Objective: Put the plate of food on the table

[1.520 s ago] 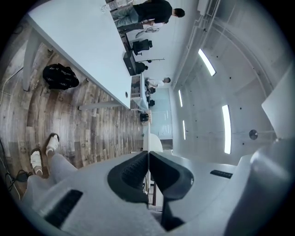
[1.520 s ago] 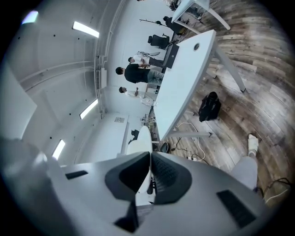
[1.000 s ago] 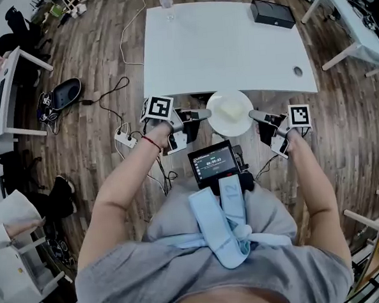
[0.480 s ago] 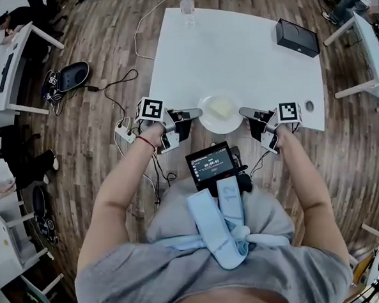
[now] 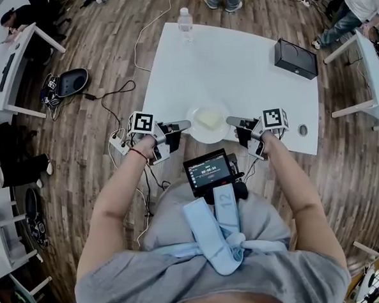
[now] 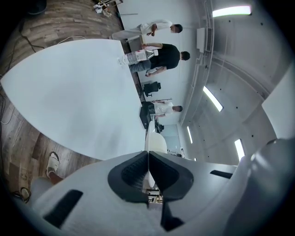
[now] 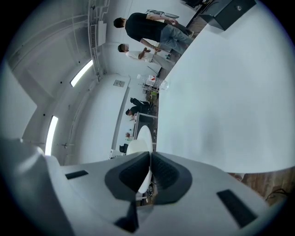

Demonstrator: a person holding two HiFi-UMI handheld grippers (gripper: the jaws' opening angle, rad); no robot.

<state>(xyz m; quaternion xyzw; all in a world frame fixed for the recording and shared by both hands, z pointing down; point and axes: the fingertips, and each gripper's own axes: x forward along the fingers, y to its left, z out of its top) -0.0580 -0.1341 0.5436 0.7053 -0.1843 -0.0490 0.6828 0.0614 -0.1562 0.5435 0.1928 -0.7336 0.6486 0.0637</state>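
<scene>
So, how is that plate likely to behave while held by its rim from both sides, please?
The plate looks stiff, since it spans flat between the left claw and right claw pinching opposite edges. Its smooth white rim may be slippery in so thin a grip. The food could slide if it tilts.

Open-plan office or lab workspace: a white tabletop (image 5: 235,68) and side desk (image 5: 8,69) on wood-plank floor (image 5: 344,164), a seated person (image 5: 24,13) working, a floor power strip (image 5: 117,142), and ceiling strip lights (image 6: 230,10).
</scene>
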